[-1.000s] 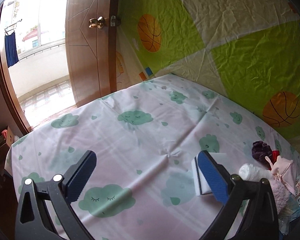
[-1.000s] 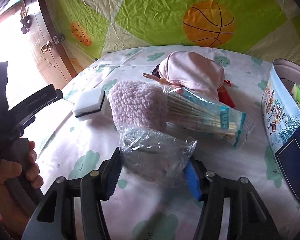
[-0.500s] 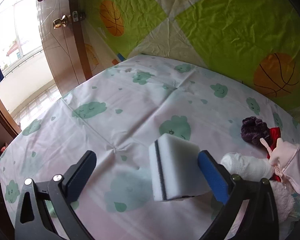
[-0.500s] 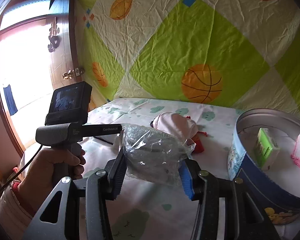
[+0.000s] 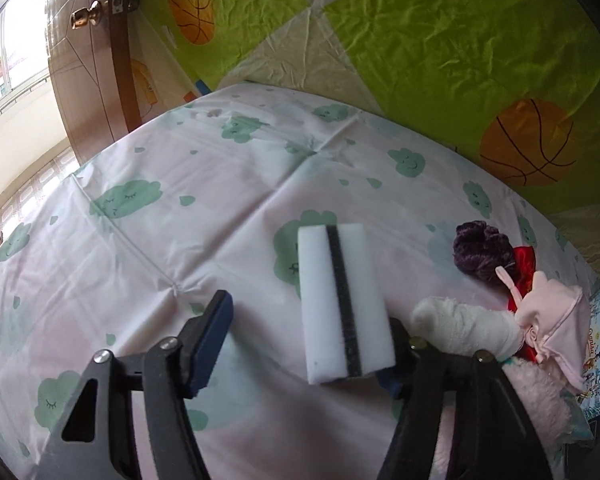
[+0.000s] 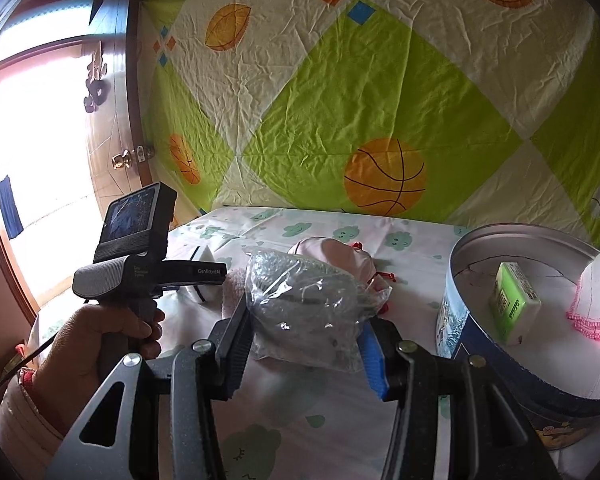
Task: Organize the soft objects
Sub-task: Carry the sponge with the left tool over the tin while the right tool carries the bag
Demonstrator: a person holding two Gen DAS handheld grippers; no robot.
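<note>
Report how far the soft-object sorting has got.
Done: a green packet and a pink-edged cloth lie in the round tin. In hand: the right gripper holds a clear plastic bag; the left gripper's jaws are closing around the white sponge. Left: purple yarn, pink hat, white roll.
</note>
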